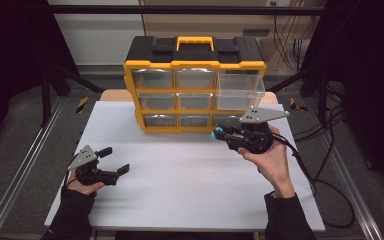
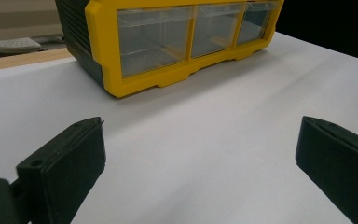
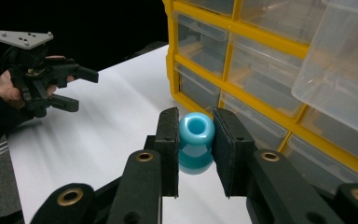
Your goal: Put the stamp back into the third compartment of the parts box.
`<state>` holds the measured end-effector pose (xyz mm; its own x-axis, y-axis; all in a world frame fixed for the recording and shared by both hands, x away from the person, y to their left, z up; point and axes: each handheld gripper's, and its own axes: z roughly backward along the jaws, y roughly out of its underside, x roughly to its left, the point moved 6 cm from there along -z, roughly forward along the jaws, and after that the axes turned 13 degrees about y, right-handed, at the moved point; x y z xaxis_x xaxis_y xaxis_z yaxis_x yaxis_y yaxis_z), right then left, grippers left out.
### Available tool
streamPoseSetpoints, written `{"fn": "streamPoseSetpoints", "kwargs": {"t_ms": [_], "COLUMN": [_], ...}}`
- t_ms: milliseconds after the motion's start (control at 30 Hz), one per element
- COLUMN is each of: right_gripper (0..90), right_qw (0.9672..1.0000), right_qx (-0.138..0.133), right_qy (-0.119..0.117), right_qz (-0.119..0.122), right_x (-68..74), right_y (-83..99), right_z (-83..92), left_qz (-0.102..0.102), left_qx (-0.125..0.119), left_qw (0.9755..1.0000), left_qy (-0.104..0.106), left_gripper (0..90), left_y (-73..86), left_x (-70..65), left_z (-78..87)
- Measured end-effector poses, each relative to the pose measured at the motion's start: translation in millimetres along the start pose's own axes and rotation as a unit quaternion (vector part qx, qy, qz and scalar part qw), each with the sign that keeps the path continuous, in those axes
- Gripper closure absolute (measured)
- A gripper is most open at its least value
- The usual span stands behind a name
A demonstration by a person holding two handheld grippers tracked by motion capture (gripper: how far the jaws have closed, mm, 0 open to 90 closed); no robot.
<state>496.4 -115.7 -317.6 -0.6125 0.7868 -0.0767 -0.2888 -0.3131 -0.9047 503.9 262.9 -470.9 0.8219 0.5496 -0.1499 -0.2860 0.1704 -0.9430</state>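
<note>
A yellow and black drawer cabinet stands at the back of the white table. Its top right clear drawer is pulled out toward me. My right gripper is shut on a small glossy blue spool, which hangs above the table in front of the cabinet's lower right corner, below the open drawer. The blue spool peeks out at the left tip of that gripper. My left gripper rests low at the table's left with its jaws wide apart and nothing between them.
The cabinet holds several closed clear drawers. Black frame rails run along both sides of the table. Cables trail off the table's right edge. The white surface between the two hands is bare.
</note>
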Motion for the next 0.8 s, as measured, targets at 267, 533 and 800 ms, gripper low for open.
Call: {"fn": "streamPoseSetpoints", "kwargs": {"t_ms": [267, 533, 800], "right_gripper": [72.6, 72.6, 72.6], "right_qw": [1.0, 0.9998, 0.9997], "right_qx": [0.002, 0.001, -0.001], "right_qy": [0.006, 0.016, 0.023], "right_qz": [0.007, 0.01, 0.011], "right_x": [-2.2, -5.8, -9.9], "right_y": [-13.5, -25.6, -35.6], "right_z": [5.4, 12.0, 16.6], "left_qz": [0.0, 0.0, -0.001], "left_qx": [0.0, -0.001, -0.001], "left_qw": [1.0, 1.0, 1.0], "left_qy": [0.0, 0.0, 0.0], "left_gripper": [1.2, 1.2, 1.2], "left_y": [-0.1, -0.4, -0.3], "left_x": [0.1, 0.0, -0.2], "left_z": [0.2, 0.4, 0.2]}}
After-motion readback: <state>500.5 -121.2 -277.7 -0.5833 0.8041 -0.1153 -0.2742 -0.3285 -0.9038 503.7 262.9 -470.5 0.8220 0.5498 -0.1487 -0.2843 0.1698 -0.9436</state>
